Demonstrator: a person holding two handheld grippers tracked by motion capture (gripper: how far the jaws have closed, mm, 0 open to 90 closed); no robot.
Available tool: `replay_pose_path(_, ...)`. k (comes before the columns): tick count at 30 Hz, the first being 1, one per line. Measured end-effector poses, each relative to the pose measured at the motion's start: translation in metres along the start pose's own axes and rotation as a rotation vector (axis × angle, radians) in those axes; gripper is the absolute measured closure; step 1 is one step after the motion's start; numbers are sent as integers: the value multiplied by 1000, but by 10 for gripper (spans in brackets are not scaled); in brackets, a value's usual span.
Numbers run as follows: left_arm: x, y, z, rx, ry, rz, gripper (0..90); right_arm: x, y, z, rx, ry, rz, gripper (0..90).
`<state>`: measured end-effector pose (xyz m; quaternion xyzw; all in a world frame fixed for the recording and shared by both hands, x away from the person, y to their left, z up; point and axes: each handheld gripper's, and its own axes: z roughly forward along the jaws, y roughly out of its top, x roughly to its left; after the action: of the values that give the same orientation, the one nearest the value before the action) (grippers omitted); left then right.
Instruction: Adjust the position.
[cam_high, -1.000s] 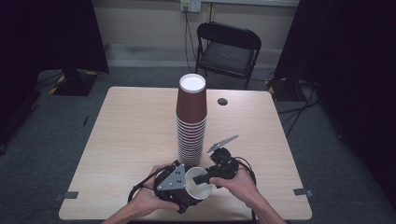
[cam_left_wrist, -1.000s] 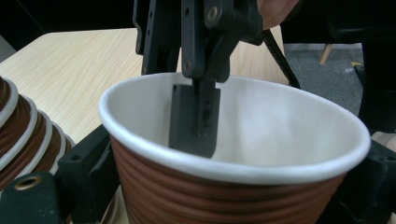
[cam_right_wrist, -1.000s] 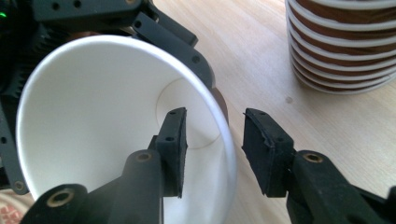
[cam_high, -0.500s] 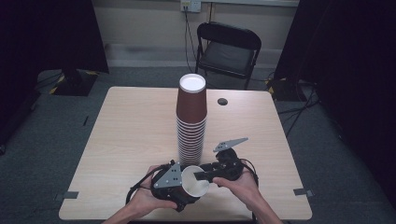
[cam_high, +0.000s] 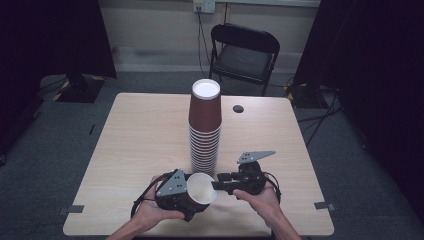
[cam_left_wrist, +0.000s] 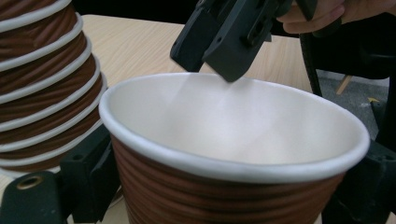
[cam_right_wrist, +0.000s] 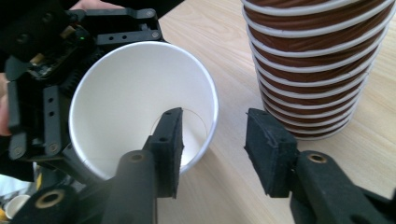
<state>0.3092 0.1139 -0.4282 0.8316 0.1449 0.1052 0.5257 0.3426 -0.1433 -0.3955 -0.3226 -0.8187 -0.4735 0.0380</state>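
Observation:
A brown paper cup (cam_high: 202, 187) with a white inside lies tilted at the table's near edge, mouth toward the right. My left gripper (cam_high: 196, 194) is shut on its ribbed wall (cam_left_wrist: 224, 196), a black jaw on each side. My right gripper (cam_high: 218, 183) faces the mouth. One of its jaws is inside the cup (cam_right_wrist: 121, 107), the other outside, so the rim wall stands between them untouched. Those jaws have just been closing. My right gripper (cam_left_wrist: 224, 42) hangs over the rim in the left gripper view. A tall stack of brown cups (cam_high: 205, 125) stands just behind.
The stack (cam_right_wrist: 322, 60) stands close beside my right gripper's outer jaw. A small black round cap (cam_high: 238, 108) lies on the far right of the wooden table (cam_high: 140, 130). A black folding chair (cam_high: 242, 55) stands behind the table. Bare tabletop lies left of the stack.
The grey plate on my right gripper has swung to the right as that hand turned. The cup's mouth has shifted slightly left and up in the high view. The stack has not moved.

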Motion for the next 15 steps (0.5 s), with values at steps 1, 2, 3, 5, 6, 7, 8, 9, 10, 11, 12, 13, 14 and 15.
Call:
replay_pose_path(1,1,0,-1,2,2,-1,96,0,0,-1,-5,-1,2,575)
replay_pose_path(2,2,-1,-2,3,5,-6,96,0,0,-2,-13,-4,2,575)
replay_pose_path(3,2,-1,-3,-1,13,-11,96,-1,-1,-3,-21,-7,2,575)
replay_pose_path(5,3,-3,-6,1,21,-19,96,-1,-2,-5,-32,-15,1,578)
replay_pose_path(6,4,-4,-7,5,26,-24,96,-1,-3,-6,-38,-17,3,580)
replay_pose_path(7,4,-4,-8,2,30,-30,96,-2,-4,-8,-44,-21,5,580)
replay_pose_path(8,6,-4,-10,-2,40,-35,96,-3,-5,-9,-47,-27,3,580)
replay_pose_path(9,7,-4,-12,-11,47,-45,96,-4,-6,-10,-50,-34,7,581)
replay_pose_path(10,11,-4,-15,-12,57,-50,96,-5,-7,-11,-53,-39,11,581)
replay_pose_path(11,12,-3,-17,-21,64,-66,96,-7,-9,-13,-57,-46,14,581)
replay_pose_path(12,15,-3,-20,-26,74,-71,96,-8,-10,-15,-61,-53,17,581)
replay_pose_path(13,16,-3,-22,-32,83,-80,97,-9,-12,-16,-69,-54,19,581)
replay_pose_path(14,20,-2,-25,-42,94,-88,97,-10,-13,-18,-71,-58,22,581)
replay_pose_path(15,22,-2,-28,-54,98,-98,97,-11,-15,-20,-75,-67,26,581)
